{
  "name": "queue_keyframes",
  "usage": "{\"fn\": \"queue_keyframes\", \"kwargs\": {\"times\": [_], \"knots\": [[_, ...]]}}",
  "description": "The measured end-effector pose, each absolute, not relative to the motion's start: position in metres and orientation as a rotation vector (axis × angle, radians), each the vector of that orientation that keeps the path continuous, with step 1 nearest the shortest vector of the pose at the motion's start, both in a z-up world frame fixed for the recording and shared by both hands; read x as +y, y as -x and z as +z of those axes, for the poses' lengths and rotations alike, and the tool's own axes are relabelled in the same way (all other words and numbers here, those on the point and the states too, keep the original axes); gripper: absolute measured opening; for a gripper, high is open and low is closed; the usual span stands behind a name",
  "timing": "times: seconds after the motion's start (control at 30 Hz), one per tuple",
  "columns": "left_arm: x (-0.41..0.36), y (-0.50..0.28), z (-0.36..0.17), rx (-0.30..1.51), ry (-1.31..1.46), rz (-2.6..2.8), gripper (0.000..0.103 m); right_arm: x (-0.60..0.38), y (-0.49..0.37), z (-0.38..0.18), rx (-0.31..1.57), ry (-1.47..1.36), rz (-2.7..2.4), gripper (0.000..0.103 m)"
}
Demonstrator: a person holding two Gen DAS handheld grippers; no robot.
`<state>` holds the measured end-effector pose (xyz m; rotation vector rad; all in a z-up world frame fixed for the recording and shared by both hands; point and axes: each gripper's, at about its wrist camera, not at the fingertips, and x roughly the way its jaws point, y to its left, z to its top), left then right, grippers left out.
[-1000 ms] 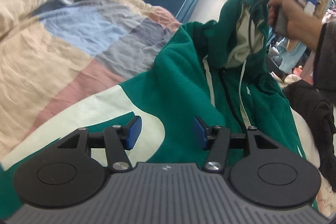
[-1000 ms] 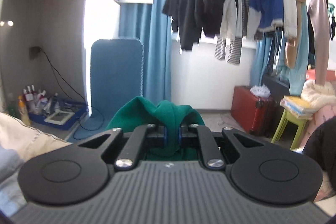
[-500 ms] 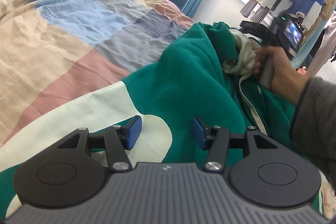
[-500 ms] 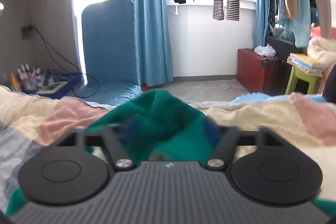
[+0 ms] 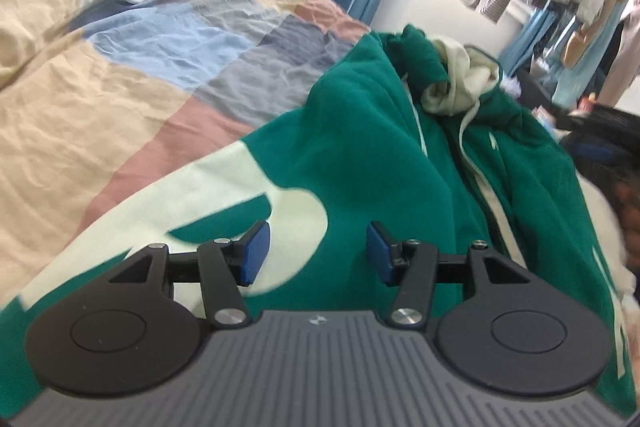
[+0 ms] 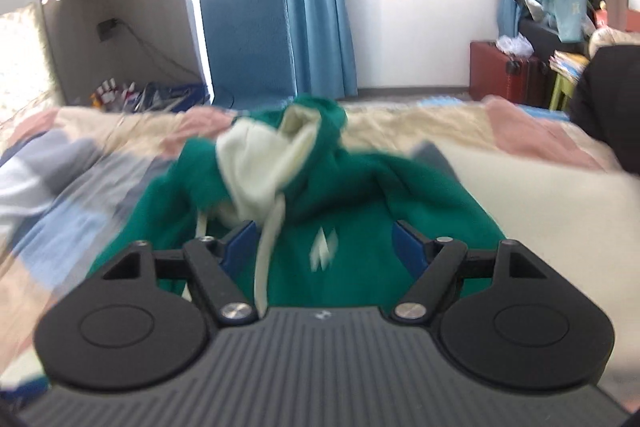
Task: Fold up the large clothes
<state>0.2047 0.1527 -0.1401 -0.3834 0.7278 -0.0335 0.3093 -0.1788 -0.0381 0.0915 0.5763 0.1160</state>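
The green fleece hoodie with cream lining (image 5: 380,155) is spread on the patchwork quilt (image 5: 132,67), its hood bunched. Both the left gripper (image 5: 316,253) and right gripper (image 6: 322,247) are held spread, nothing pinched. A fold could be spoiled by that crumpled hood and loose drawstring (image 6: 266,247).

both black blue-padded grippers are angling downward: left gripper (image 5: 316,253) standing open, right gripper (image 6: 324,247) gaping wide, gripping nothing.
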Motion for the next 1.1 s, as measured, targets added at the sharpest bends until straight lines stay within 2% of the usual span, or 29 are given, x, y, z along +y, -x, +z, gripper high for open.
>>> {"fn": "queue_keyframes", "kwargs": {"times": [0.23,0.47,0.67,0.9,1.0,1.03,1.07,1.1], "knots": [[0.138,-0.156,-0.116,0.792,0.306,-0.043,0.06,-0.219,-0.195,-0.045,0.721,-0.056,0.058,0.076],[0.128,-0.125,-0.108,0.868,0.278,-0.044,0.064,-0.253,-0.122,-0.068,0.862,-0.175,0.118,0.077],[0.113,-0.115,-0.118,0.916,0.075,0.018,0.065,-0.23,-0.094,-0.086,0.897,-0.115,0.226,0.086],[0.104,-0.101,-0.127,0.908,-0.062,0.112,0.066,-0.204,-0.088,-0.108,0.889,0.128,0.215,0.087],[0.105,-0.102,-0.131,0.9,-0.082,0.147,0.068,-0.208,-0.084,-0.115,0.893,0.183,0.204,0.08],[0.105,-0.102,-0.131,0.895,-0.087,0.158,0.068,-0.209,-0.085,-0.115,0.894,0.19,0.196,0.075],[0.107,-0.103,-0.131,0.889,-0.095,0.167,0.066,-0.211,-0.085,-0.113,0.894,0.183,0.19,0.066],[0.108,-0.103,-0.13,0.882,-0.106,0.179,0.06,-0.214,-0.086,-0.111,0.894,0.169,0.184,0.057]]}}
